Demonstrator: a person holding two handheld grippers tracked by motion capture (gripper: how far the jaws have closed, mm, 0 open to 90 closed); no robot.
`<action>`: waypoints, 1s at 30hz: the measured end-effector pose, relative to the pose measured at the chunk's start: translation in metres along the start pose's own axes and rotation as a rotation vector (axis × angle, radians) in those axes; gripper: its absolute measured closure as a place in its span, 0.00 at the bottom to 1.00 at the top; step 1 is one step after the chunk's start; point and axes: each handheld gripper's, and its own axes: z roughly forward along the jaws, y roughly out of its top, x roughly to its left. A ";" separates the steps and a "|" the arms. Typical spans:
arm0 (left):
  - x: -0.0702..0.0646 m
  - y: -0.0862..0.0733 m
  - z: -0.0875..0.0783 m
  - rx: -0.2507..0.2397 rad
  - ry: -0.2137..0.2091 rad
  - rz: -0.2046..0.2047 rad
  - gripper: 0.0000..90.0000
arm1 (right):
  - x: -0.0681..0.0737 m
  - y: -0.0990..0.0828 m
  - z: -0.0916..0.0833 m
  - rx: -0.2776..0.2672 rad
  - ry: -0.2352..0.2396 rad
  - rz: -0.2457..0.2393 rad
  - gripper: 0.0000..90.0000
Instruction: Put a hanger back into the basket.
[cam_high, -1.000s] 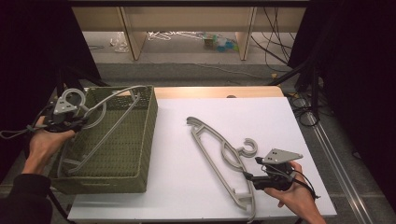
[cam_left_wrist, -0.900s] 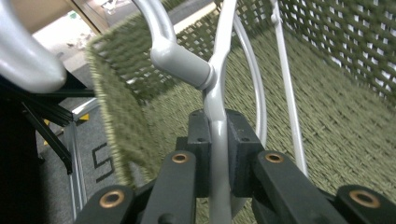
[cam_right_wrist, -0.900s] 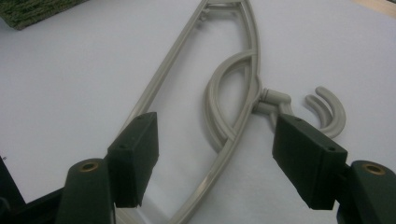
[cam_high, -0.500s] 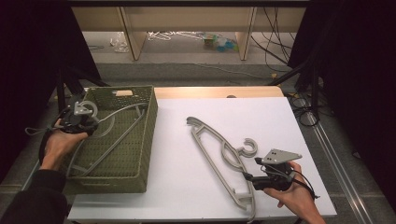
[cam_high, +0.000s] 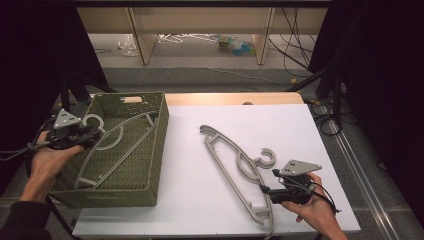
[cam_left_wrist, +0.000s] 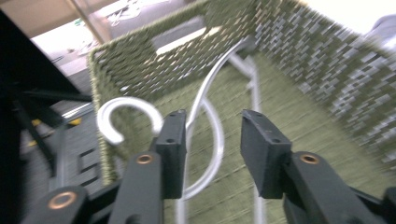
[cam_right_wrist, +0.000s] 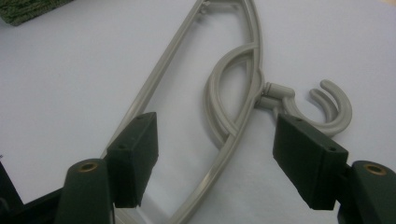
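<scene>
A pale grey hanger (cam_high: 120, 142) lies slanted inside the green woven basket (cam_high: 150, 170), its hook (cam_high: 95, 122) up by the left rim. My left gripper (cam_high: 91, 134) sits at that hook. In the left gripper view it (cam_left_wrist: 212, 140) is open, and the hanger's curved neck (cam_left_wrist: 205, 135) runs through the gap beside the left jaw. A second, thicker grey hanger (cam_high: 235, 165) lies flat on the white table (cam_high: 200, 200). My right gripper (cam_high: 266, 190) is at its near end, wide open (cam_right_wrist: 215, 158), with the hanger's arm (cam_right_wrist: 233, 144) between the jaws and its hook (cam_right_wrist: 327, 107) beyond.
The basket takes up the table's left side, with a handle slot (cam_high: 132, 100) in its far wall. A wooden strip (cam_high: 235, 98) edges the table's far side. Dark stands (cam_high: 330, 85) and cables are off to the right.
The left hand has lowered the pale hanger from above the basket down into it and drawn back toward the left rim. The right hand and the thick hanger have stayed still.
</scene>
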 end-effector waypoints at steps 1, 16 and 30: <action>-0.003 0.000 -0.004 -0.017 0.001 -0.012 0.61 | 0.000 0.000 0.000 -0.008 -0.002 -0.008 0.35; -0.090 -0.007 -0.035 -0.224 -0.196 -0.085 0.30 | -0.002 -0.003 0.004 -0.033 -0.008 0.003 0.31; -0.170 -0.015 -0.028 -0.276 -0.345 -0.066 0.21 | -0.004 -0.006 0.008 -0.036 0.011 0.026 0.29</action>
